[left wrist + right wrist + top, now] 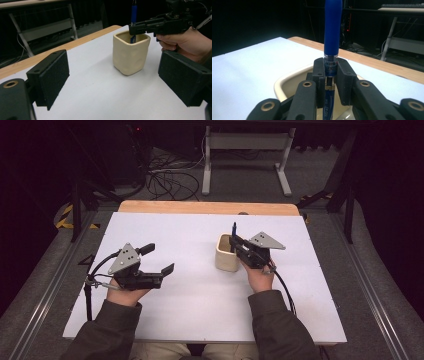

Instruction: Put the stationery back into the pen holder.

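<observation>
Upright, the blue pen sits clenched in the right tool, its tip directly over the cream cup, left tool released.

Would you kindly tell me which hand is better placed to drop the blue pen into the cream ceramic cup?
Right: the right gripper already clamps the upright blue pen over the cream ceramic cup; the left gripper waits open, apart.

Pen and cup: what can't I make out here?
- Pen tip: right gripper view, hidden behind the right gripper; left gripper view, behind the cup wall.
- Cup bottom: high view, too small and dark.
- Pen print: right gripper view, covered by pads.
</observation>
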A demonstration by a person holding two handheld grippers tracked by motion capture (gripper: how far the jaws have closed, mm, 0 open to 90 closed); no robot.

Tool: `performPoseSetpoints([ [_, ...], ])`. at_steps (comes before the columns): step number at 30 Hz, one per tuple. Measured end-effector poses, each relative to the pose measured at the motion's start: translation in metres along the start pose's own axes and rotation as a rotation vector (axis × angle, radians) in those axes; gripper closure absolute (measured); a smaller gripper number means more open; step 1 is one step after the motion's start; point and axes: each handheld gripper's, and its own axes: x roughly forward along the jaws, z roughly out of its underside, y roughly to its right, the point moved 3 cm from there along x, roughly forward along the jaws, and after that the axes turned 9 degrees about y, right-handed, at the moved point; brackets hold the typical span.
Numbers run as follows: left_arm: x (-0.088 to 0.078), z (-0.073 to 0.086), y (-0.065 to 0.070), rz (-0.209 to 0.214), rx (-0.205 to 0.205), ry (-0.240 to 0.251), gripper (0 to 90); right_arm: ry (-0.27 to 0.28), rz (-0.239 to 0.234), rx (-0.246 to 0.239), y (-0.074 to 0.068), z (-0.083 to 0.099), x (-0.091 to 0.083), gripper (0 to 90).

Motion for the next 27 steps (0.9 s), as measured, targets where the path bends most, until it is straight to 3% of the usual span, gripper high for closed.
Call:
performPoseSetpoints([
  [8,0.0008,0.0005,-0.0010,0.000,-0.008,-0.001,10.7,-0.040,-0.009,0.020,0.0009,0.0054,0.0026,78.9],
  [27,-0.0029,0.0000,-0.0069,-0.008,-0.016,0.004,10.8,-0.031,-0.016,0.041,0.0032,0.0039,0.0023,75.8],
])
